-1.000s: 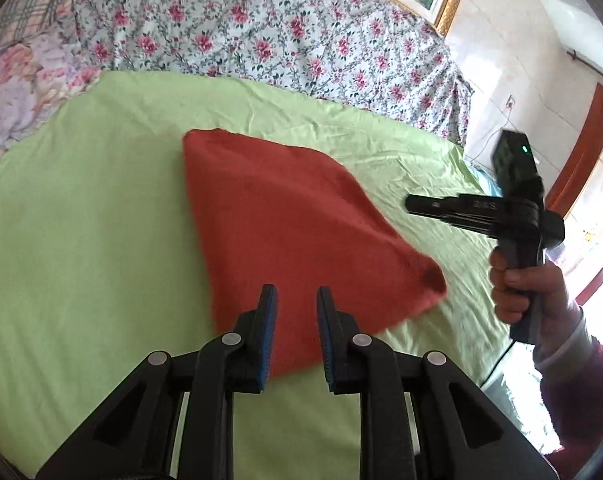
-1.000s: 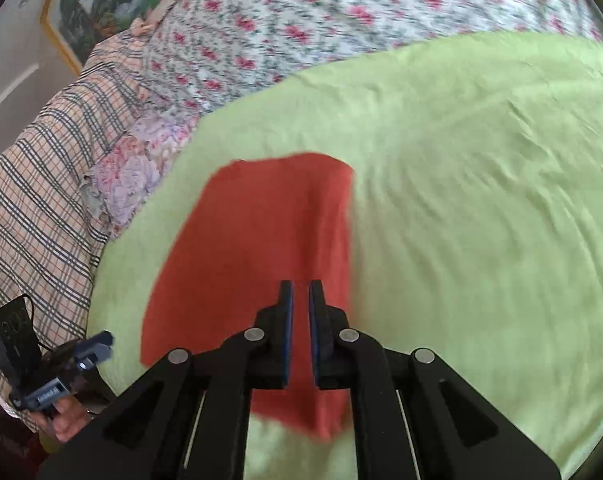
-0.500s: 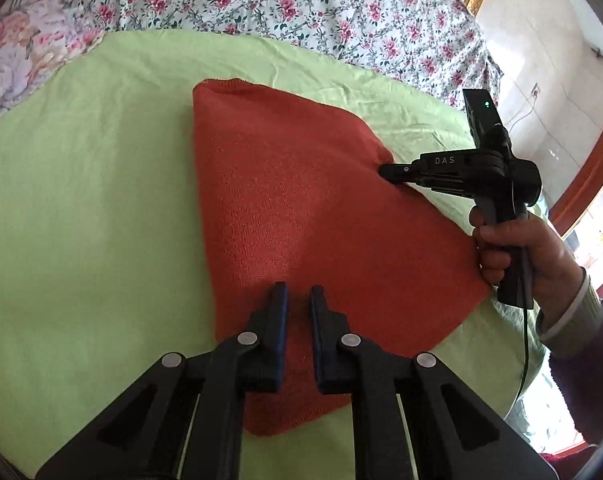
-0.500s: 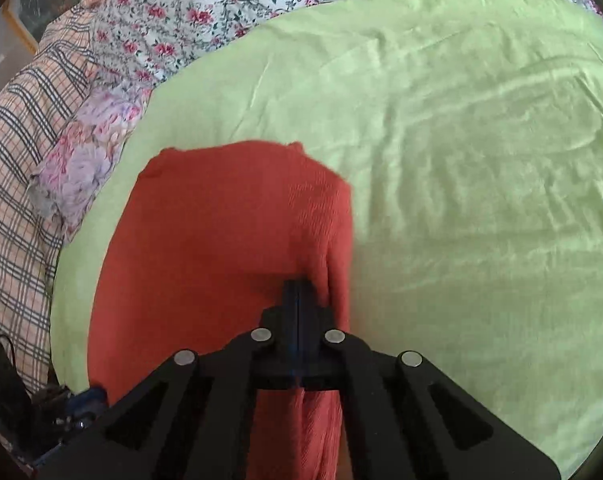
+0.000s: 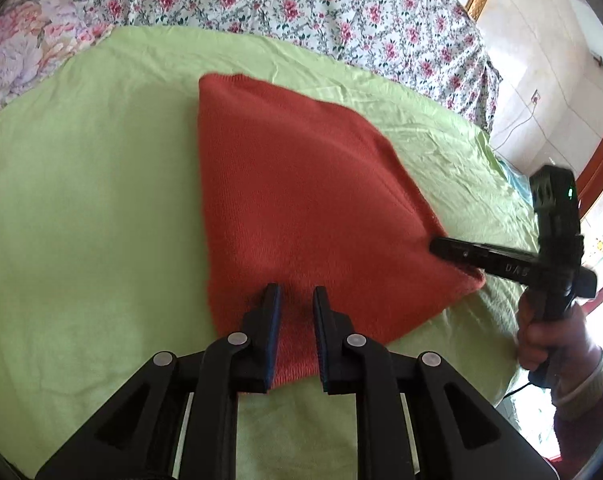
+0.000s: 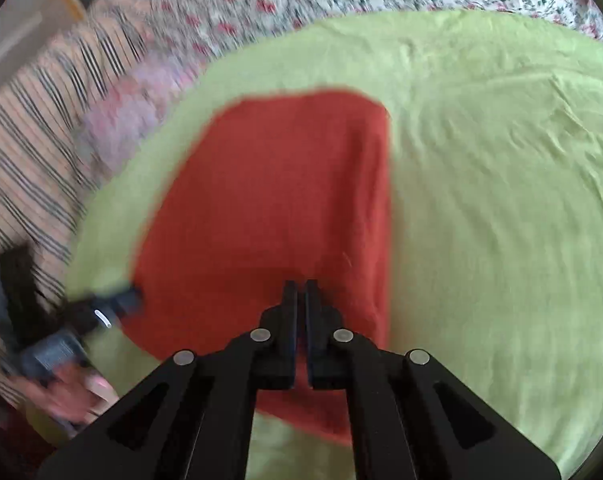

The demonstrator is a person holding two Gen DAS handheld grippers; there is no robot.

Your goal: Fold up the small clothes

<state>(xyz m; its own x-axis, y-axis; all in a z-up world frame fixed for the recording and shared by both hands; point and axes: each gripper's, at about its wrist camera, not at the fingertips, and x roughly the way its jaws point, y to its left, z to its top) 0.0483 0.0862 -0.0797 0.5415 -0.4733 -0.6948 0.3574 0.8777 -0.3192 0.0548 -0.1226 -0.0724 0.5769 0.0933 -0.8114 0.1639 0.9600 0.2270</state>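
Item: red knit garment (image 5: pixel 301 208), laid flat on green sheet (image 5: pixel 81 200) — mid-fold, grip pending.

Left gripper (image 5: pixel 297 300): jaws just opened a little, narrow gap, poised over near hem; no cloth seen pinched. Right gripper (image 6: pixel 300 286): fingers together, nothing clamped, tip over garment's near-right part. Step judged: corners/hem being approached for next fold. Next move calls for both jaws to be spread, near edge nipped, then carried away from grippers toward far edge. Left view: right gripper seen side-on at garment's right corner, hand (image 5: pixel 549 340) incl.; floral quilt (image 5: pixel 301 8) beyond. Right view (blurred): garment's straight right edge shown, striped blanket (image 6: pixel 29 152) at left.
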